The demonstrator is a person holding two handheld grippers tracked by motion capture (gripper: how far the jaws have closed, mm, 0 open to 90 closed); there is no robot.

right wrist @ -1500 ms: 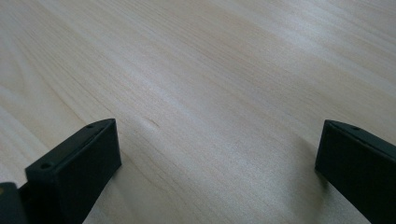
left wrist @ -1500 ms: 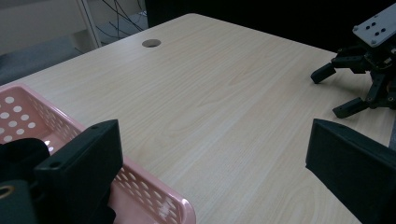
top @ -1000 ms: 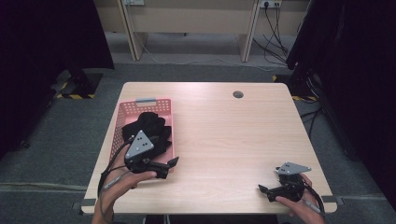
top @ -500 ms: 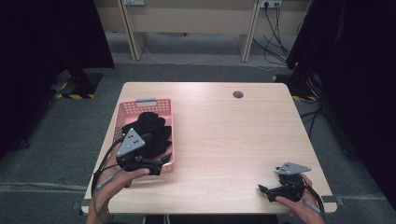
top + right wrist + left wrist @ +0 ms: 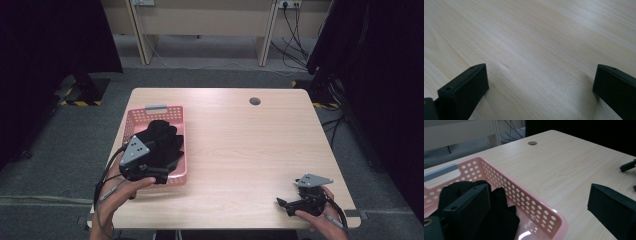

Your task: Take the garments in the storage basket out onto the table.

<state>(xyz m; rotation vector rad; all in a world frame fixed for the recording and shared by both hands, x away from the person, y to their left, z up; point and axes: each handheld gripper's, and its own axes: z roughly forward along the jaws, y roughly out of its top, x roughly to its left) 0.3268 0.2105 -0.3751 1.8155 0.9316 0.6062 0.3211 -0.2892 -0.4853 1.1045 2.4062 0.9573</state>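
The pink basket [image 5: 176,120] sits on the left part of the wooden counter [image 5: 240,145], its grey-handled end toward the far edge, and serves as the landmark here. Inside it lies a heap of black cloth [image 5: 162,140], possibly gloves, though the dark folds are hard to read from above. The left gripper [image 5: 161,176] is held over the basket's near end, its jaws spread wide; in the left gripper view one jaw hangs over the black cloth [image 5: 501,220] inside the basket [image 5: 541,213] while the other stands outside the pink rim, above bare counter [image 5: 564,170], so the near wall lies between them. Neither jaw grips anything. The right gripper [image 5: 290,204] is well apart from the basket, at the counter's near right corner, low over the wood, with its jaws wide open and nothing between them but counter [image 5: 536,50].
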